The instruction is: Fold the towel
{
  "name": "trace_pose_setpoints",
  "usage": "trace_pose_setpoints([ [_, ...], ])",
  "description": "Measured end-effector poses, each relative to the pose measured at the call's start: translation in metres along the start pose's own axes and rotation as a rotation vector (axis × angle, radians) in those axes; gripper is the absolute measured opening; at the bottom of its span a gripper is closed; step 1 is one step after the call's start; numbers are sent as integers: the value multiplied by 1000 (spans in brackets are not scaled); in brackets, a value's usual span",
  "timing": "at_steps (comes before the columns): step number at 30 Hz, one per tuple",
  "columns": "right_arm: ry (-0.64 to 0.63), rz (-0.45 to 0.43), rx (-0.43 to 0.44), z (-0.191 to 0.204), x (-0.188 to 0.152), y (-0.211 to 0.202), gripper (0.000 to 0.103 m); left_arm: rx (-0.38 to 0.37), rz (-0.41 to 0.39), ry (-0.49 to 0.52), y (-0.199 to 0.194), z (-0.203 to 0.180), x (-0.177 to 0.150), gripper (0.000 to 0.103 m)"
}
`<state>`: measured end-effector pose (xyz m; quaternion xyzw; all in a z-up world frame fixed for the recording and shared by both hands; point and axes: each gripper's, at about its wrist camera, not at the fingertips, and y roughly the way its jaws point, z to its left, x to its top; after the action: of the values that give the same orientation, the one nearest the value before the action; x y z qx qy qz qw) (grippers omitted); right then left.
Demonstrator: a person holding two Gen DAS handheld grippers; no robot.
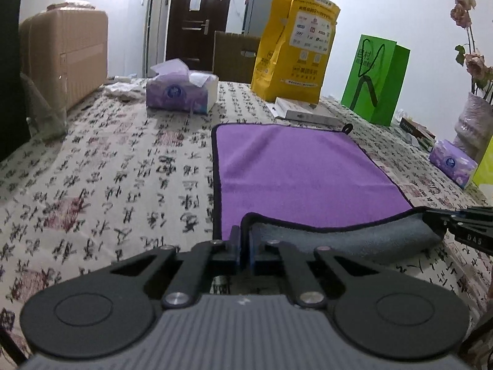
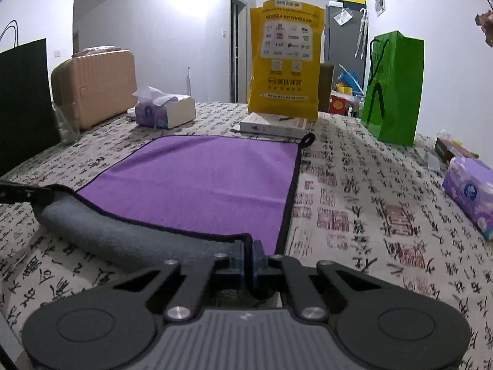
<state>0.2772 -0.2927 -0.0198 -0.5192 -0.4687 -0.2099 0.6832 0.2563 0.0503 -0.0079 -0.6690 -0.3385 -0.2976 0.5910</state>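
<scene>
Both hand-held grippers pinching the near edge of a purple microfibre towel [image 1: 302, 169] with grey underside and dark piping.

The left gripper [image 1: 245, 243] is clamped on the towel's near left corner, the right gripper [image 2: 249, 254] on its near right corner; the lifted edge curls over between them, grey side showing. The rest lies flat ahead of both on the calligraphy-print tablecloth [image 2: 369, 215], short of the yellow paper bag [image 2: 285, 58].
</scene>
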Motion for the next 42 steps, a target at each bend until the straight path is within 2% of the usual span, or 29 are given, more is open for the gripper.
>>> trace_pose_setpoints([
  [26,-68,-34,-61,-18,59,54,4,28,-76,103,51,-1,79,5],
  [42,-68,-38,-73,-41,103,110,4,52,-82,150,112,3,122,5],
])
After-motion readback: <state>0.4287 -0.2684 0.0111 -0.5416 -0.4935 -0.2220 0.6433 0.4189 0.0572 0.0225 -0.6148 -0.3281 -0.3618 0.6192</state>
